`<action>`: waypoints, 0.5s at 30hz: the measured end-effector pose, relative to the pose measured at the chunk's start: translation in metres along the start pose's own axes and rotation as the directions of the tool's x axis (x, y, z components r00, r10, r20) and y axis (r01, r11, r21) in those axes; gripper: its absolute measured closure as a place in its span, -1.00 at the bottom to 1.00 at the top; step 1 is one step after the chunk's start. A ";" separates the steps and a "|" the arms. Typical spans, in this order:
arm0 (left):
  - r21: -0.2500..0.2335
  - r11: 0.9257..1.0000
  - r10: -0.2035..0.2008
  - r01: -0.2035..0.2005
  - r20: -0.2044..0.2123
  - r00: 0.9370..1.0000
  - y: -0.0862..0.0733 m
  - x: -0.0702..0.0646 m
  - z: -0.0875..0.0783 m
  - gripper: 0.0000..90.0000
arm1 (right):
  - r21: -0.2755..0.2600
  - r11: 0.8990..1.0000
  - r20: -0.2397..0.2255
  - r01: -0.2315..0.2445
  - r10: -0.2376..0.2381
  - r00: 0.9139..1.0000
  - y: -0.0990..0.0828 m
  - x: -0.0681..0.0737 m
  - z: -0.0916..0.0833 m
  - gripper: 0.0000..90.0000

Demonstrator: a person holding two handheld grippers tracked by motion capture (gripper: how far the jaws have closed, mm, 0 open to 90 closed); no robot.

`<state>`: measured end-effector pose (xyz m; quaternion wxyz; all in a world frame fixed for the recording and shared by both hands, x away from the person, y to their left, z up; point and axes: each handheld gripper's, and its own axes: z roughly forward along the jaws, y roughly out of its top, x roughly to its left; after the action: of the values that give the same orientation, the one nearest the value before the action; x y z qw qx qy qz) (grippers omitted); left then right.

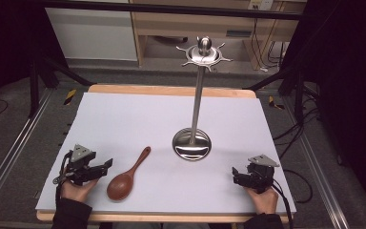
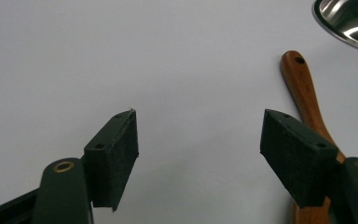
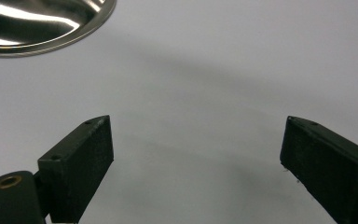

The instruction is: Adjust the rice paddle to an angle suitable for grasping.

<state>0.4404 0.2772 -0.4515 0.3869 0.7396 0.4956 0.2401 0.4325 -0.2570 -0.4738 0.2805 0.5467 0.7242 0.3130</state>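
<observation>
The left gripper (image 1: 106, 166) rests on the surface (image 1: 124, 119), jaws spread wide with nothing between them. The spoon (image 1: 126, 177) lies just beside it on its right, handle angled away toward the stand (image 1: 192, 143). The right gripper (image 1: 236, 174) sits well apart from the spoon, released too, with the stand's base ahead to its left.

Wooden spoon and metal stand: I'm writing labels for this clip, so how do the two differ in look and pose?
The wooden spoon is reddish-brown wood; the metal stand is shiny steel. The spoon lies flat, its handle pointing up and to the right in the high view; the stand rises upright from a round base to a hooked top. The spoon lies close beside the left gripper; the stand sits farther back, near mid-table. Both rest on the white surface, untouched.
</observation>
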 end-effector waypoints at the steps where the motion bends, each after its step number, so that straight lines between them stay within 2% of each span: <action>1: -0.007 1.000 -0.001 0.001 0.001 1.000 0.001 -0.001 -0.001 -0.39 | 0.000 1.000 0.001 0.002 -0.002 1.000 0.000 0.000 0.000 -0.78; 8: -0.027 1.000 0.005 -0.005 0.014 1.000 0.010 -0.011 -0.009 -0.39 | 0.004 1.000 0.003 -0.001 0.001 1.000 0.000 -0.001 -0.001 -0.78; 12: -0.020 0.999 0.033 -0.032 0.021 0.999 0.015 -0.016 -0.013 -0.41 | 0.004 1.000 0.004 -0.005 0.005 1.000 0.000 -0.002 -0.002 -0.78; 15: -0.021 0.999 0.035 -0.034 0.028 0.999 0.017 -0.019 -0.014 -0.43 | 0.005 1.000 0.004 -0.001 0.001 1.000 -0.001 -0.003 -0.002 -0.78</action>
<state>0.4319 0.2613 -0.4293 0.3971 0.7474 0.4748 0.2414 0.4309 -0.2600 -0.4727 0.2806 0.5484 0.7241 0.3102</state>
